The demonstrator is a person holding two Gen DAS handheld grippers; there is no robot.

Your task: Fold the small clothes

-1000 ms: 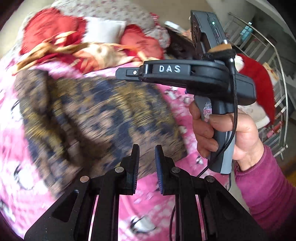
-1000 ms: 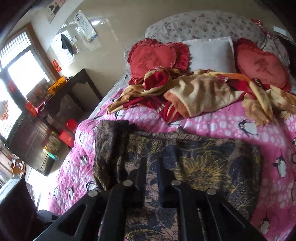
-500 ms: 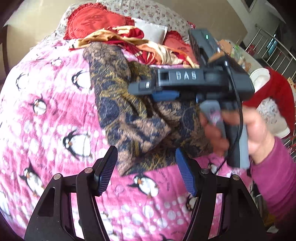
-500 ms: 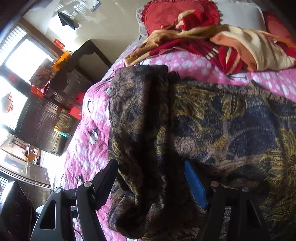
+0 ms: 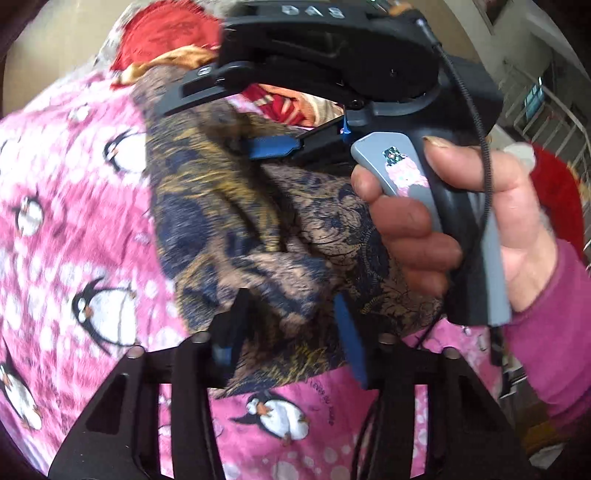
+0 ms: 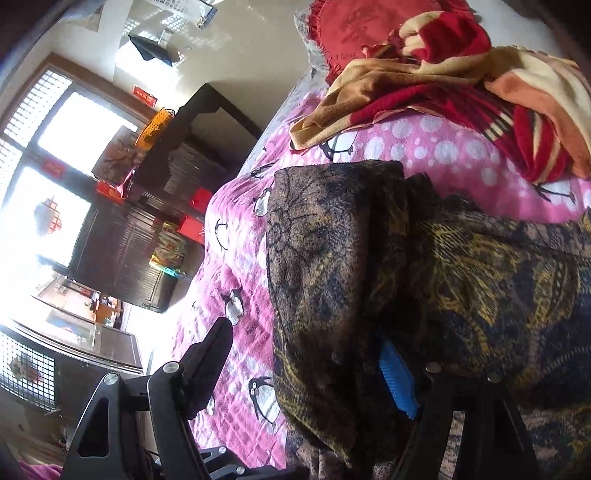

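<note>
Counted: two grippers (image 5: pixel 291 325) (image 6: pixel 310 365), one patterned garment (image 5: pixel 229 206), one penguin quilt (image 5: pixel 74 229), one red heart cushion (image 6: pixel 351 26), one hand (image 5: pixel 461 218).

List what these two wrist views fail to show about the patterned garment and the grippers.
- Left wrist view: the right gripper and hand cover the patterned garment's far right side; motion blur smears the quilt.
- Right wrist view: the garment runs off the right and bottom edges; whether the right gripper's pads press cloth is unclear.
</note>
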